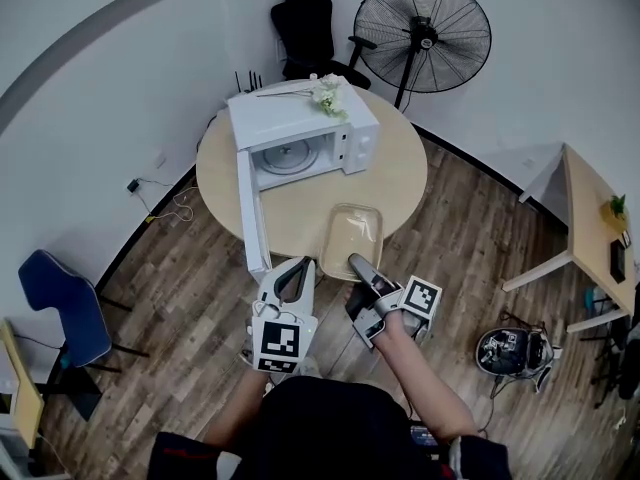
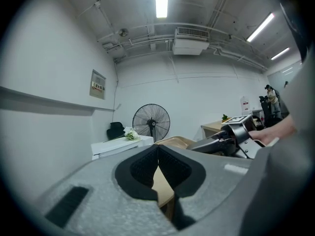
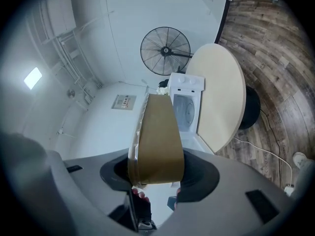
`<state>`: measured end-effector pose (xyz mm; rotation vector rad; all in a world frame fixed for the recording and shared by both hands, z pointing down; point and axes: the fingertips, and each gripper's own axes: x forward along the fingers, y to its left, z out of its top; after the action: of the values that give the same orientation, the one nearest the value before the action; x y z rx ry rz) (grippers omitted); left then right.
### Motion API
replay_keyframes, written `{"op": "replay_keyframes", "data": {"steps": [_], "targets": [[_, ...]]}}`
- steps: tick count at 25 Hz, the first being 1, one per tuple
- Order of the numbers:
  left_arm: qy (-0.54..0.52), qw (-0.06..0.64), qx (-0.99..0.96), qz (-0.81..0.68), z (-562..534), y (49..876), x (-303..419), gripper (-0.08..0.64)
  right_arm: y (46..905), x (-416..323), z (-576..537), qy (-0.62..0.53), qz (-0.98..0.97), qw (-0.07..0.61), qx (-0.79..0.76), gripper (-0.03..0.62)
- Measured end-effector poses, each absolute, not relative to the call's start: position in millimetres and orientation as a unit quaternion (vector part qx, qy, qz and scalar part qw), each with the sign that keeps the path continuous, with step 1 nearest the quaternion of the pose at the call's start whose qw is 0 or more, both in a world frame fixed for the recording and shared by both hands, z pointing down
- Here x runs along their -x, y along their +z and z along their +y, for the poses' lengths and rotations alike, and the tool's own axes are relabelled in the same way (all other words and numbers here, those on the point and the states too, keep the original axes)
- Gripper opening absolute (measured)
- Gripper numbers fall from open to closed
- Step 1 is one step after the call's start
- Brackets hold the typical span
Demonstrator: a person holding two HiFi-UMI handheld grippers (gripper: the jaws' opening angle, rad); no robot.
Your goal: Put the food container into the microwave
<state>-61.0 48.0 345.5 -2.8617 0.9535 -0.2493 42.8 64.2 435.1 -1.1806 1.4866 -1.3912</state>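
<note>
A tan, clear-rimmed food container (image 1: 352, 236) lies at the near edge of the round table (image 1: 400, 183). My right gripper (image 1: 358, 262) is shut on its near rim; in the right gripper view the container (image 3: 156, 136) stands between the jaws of that gripper (image 3: 155, 176). The white microwave (image 1: 300, 128) sits at the table's far side with its door (image 1: 252, 208) swung open toward me, cavity facing the container. My left gripper (image 1: 293, 268) hovers left of the container, by the door's near end. Its pads meet in the left gripper view, and the left gripper (image 2: 157, 150) holds nothing.
White flowers (image 1: 328, 94) lie on top of the microwave. A standing fan (image 1: 424, 33) and a black chair (image 1: 305, 23) are behind the table. A blue chair (image 1: 60, 313) is at the left, a wooden desk (image 1: 590, 223) at the right, a small device (image 1: 512, 350) on the floor.
</note>
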Motion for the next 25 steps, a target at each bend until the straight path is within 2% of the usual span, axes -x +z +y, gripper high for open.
{"op": "replay_keyframes", "data": {"steps": [13, 25], "targets": [[-0.099, 0.032, 0.935, 0.34, -37.8, 367.0, 21.8, 0.017, 450.3, -77.1, -27.2, -0.58, 0.587, 0.361, 0.435, 0.201], [-0.106, 0.021, 0.89, 0.443, -110.9, 370.7, -22.5, 0.017, 464.8, -110.6, -121.8, -0.631, 0.628, 0.27, 0.366, 0.201]]}}
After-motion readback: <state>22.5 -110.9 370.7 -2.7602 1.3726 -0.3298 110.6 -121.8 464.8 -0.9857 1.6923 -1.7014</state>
